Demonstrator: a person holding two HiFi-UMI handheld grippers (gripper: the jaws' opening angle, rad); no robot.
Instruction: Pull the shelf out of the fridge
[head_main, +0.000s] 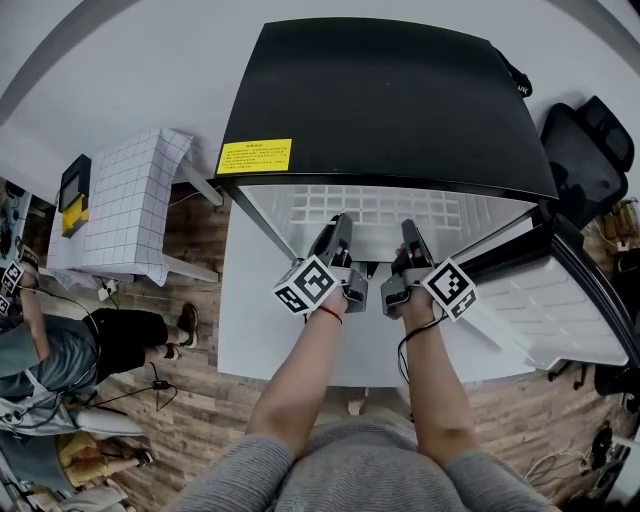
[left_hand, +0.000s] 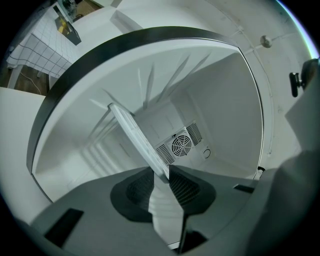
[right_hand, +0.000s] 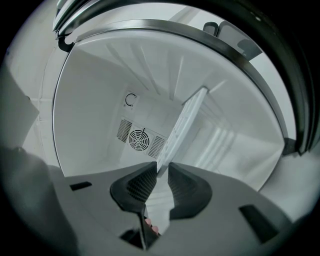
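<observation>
Left fingers (left_hand: 136, 189) clamped on shelf (left_hand: 131, 131) front edge, shelf reaching ahead of them into fridge (head_main: 380, 100) | right fingers (right_hand: 189, 192) clamped alike, just beside | step, as judged: grip set, pull not begun; next needs even, level draw | cavity walls (left_hand: 225, 115) flank both; open room behind fingers.

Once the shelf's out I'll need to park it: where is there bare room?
The black fridge top is bare behind its yellow sticker. The checked table is free beside its device. Crowded: the fridge opening, around the shelf.
</observation>
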